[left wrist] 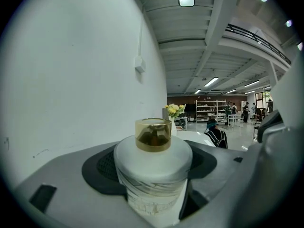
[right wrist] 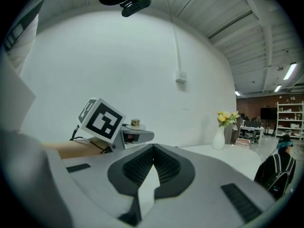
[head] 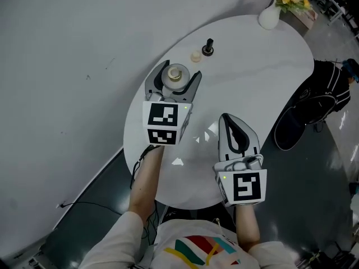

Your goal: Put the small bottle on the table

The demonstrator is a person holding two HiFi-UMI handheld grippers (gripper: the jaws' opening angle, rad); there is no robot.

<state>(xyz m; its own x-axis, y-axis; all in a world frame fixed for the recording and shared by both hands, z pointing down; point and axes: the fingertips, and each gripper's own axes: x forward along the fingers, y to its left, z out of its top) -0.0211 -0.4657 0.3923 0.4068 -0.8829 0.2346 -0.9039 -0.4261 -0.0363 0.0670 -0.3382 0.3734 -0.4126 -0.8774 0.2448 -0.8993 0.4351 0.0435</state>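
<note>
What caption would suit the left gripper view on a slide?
Left gripper shut on a small white bottle with a gold cap, yellow flowers behind.

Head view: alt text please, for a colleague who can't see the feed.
The left gripper is shut on a small bottle, white with a gold cap, over a round white table. The right gripper hangs shut and empty nearer the person. Farther back stand a small black object, a small cream object and a white vase of yellow flowers.

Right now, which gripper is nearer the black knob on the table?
Left. Left gripper, holding the bottle, sits just short of the black knob; right gripper is farther back.
</note>
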